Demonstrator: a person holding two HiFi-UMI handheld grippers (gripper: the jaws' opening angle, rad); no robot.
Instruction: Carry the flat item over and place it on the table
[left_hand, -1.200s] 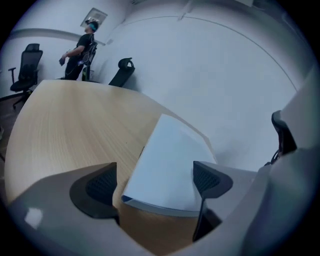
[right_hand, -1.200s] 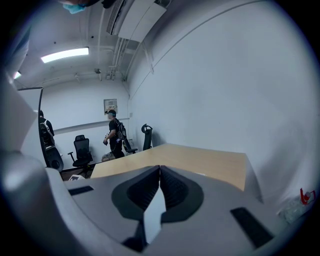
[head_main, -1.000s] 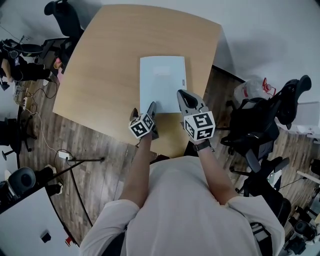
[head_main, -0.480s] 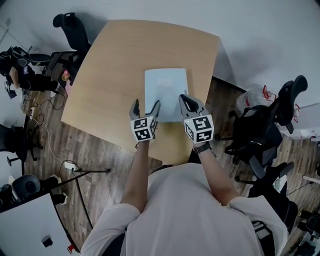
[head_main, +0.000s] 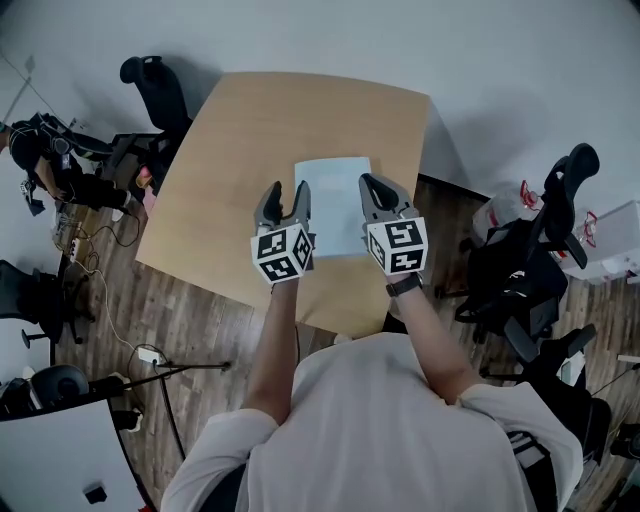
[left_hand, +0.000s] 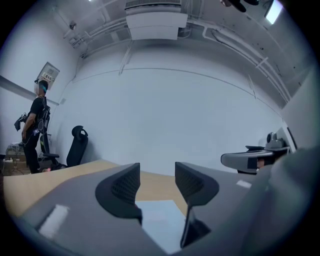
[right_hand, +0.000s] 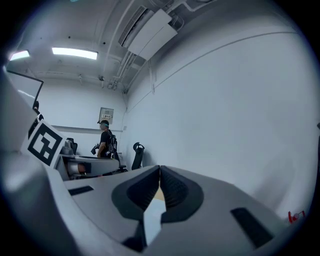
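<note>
My left claw (head_main: 285, 192) is half-wide, its jaws closing, with the left edge of the flat item (head_main: 335, 200) between them but not yet pressed. The item is a thin, plain, pale blue-white rectangle over the wooden table (head_main: 240, 130), between my claws. My right claw (head_main: 370, 186) is pinched on its right edge.

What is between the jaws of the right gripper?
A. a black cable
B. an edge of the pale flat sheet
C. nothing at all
B: the right gripper view shows the right gripper pressed shut on the thin pale flat sheet.
</note>
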